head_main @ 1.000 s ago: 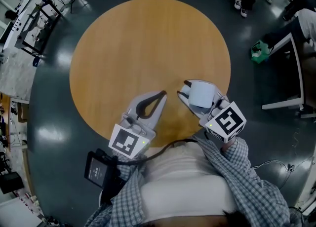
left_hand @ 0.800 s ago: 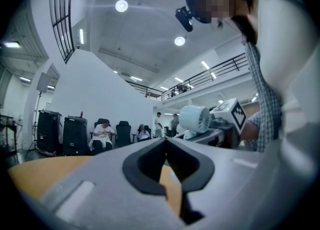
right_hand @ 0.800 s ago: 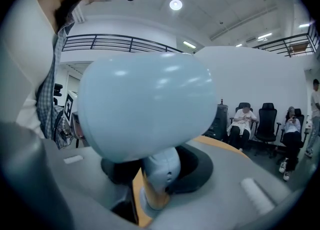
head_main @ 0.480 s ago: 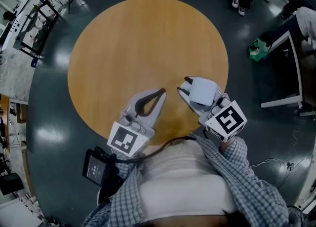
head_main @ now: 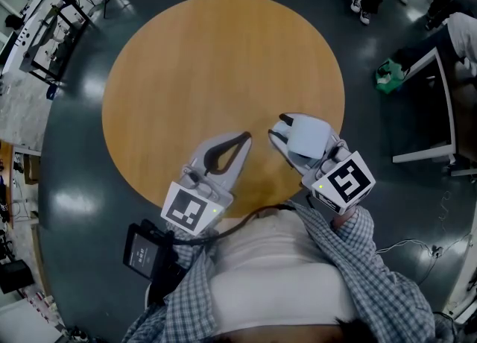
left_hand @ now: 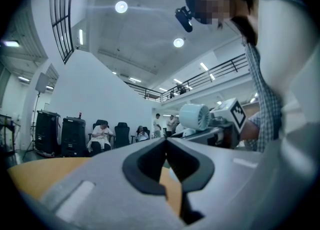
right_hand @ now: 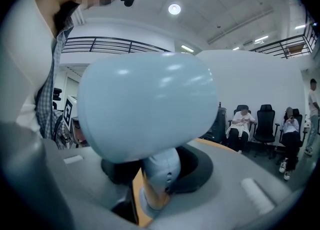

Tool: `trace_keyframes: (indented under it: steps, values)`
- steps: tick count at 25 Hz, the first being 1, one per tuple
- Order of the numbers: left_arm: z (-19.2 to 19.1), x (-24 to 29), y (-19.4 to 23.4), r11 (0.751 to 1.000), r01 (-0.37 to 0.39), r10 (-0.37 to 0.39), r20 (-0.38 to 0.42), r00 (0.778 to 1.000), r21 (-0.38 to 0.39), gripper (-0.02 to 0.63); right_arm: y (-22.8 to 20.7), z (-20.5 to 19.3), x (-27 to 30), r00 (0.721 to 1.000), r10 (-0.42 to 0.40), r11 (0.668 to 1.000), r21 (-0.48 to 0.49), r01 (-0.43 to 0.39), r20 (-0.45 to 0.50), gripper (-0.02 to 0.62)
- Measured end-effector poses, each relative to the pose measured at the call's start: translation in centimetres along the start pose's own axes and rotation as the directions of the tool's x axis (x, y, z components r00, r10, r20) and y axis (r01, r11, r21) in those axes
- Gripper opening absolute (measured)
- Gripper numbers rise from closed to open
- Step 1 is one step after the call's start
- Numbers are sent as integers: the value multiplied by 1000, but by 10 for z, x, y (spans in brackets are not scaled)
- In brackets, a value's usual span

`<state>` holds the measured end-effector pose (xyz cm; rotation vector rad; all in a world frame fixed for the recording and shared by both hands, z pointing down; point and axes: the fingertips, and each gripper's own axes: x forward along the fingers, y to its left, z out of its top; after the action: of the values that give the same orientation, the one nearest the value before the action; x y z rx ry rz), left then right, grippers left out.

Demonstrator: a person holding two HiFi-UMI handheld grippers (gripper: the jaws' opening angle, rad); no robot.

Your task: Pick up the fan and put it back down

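Right gripper [head_main: 278, 130] part-open, jaws clamped on fan [head_main: 307, 139] stem; fan head above jaws, over table [head_main: 209, 58] near edge. Left gripper [head_main: 244, 139] closed, empty. We lower fan straight and upright, release once base sits flat.

**Head view.** A round wooden table [head_main: 223, 65] stands on a dark, glossy floor [head_main: 78, 148] that mirrors the overhead lamps. A metal equipment stand [head_main: 59, 32] is at the upper left. A white-framed table [head_main: 440, 110] and a green bag [head_main: 390, 78] are at the right.

**Gripper views.** These show a tall white wall [left_hand: 100, 89], round ceiling lights [left_hand: 120, 7] and a railed balcony [left_hand: 215, 74]. Black speaker cabinets [left_hand: 72, 136] stand near the wall. Seated people [right_hand: 243, 121] occupy a row of black office chairs [right_hand: 265, 116] along it.
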<state>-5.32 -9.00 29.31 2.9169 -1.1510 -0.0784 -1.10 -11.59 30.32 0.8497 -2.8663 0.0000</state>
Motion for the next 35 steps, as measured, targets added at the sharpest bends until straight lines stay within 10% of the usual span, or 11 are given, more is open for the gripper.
trace_keyframes:
  steps: [19, 35]
  values:
    - [1, 2, 2, 999, -37, 37, -8, 999, -22, 0, -2, -6, 8, 1000, 25, 999, -25, -25, -8, 135]
    - [-48, -12, -13, 977, -172, 161, -90, 983, -128, 0, 7, -86, 18, 989, 149, 987, 60, -148, -24, 133]
